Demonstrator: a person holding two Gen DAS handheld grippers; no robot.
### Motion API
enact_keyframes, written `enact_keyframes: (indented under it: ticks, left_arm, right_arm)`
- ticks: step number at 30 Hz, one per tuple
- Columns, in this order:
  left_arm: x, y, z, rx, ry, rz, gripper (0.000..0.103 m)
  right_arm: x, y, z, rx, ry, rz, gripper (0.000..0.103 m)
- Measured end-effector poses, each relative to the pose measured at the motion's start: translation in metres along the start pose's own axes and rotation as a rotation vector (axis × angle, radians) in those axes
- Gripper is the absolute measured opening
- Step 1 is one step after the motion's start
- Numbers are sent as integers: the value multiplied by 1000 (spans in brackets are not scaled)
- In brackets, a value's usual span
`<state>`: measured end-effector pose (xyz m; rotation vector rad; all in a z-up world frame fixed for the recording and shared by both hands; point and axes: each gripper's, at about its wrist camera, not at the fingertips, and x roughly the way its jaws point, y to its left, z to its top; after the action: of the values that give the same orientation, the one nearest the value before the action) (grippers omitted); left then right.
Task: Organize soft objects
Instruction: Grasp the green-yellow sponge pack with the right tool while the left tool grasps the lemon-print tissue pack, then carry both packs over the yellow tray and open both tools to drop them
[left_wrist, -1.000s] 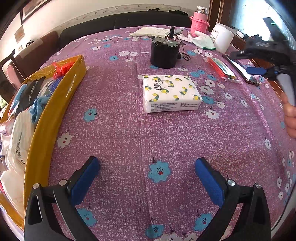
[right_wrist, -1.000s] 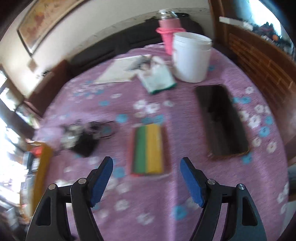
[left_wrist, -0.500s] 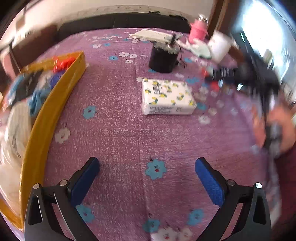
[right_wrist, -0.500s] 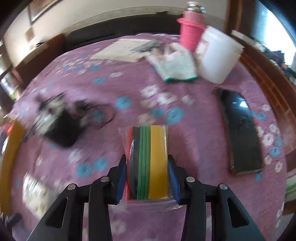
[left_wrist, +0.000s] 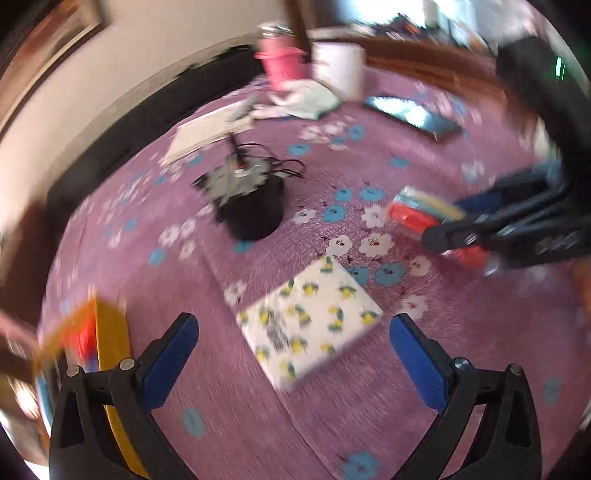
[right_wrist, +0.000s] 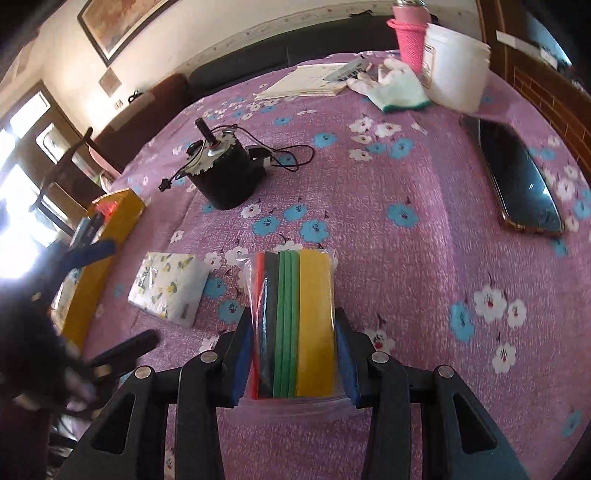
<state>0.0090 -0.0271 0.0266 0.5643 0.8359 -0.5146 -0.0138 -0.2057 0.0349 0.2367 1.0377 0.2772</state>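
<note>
The right gripper (right_wrist: 293, 363) pinches the bagged stack of coloured cloths (right_wrist: 293, 325) across its narrow sides, just above the bench (right_wrist: 424, 258); light, pliable, slippery in plastic. The left gripper (left_wrist: 293, 354) hangs spread above the soft tissue pack (left_wrist: 308, 319).

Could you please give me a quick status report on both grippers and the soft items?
Right gripper shut on clear-bagged pack of coloured cloths. Left gripper open, facing lemon-print tissue pack. Yellow box left; black motor beyond.

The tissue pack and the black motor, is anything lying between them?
No, only flowered tablecloth lies between the tissue pack and the black motor, seen clearly in the right wrist view.
</note>
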Motion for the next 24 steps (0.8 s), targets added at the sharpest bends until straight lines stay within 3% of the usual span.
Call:
enact_keyframes:
  ticks: [3, 7, 8, 10, 11, 19, 24]
  left_arm:
    - [23, 3, 4, 26, 60, -53, 103]
    - [33, 20, 4, -138, 156, -126, 101]
    - [30, 21, 3, -165, 156, -144, 87]
    - [23, 18, 0, -192, 152, -139, 85]
    - [18, 16, -3, -202, 140, -115, 85]
    - [-47, 21, -23, -391, -17, -167, 85]
    - [-104, 46, -61, -510, -106, -145, 85]
  right_arm:
    - [1, -1, 0, 1, -6, 8, 43]
    - [-1, 2, -2, -14, -18, -7, 43]
    - [-1, 3, -3, -18, -21, -12, 43]
    - [-1, 4, -4, -22, -24, -21, 43]
    - [-1, 4, -4, -19, -25, -24, 43]
    - [-15, 9, -13, -10, -30, -33, 43]
    - [-36, 31, -17, -46, -60, -40, 43]
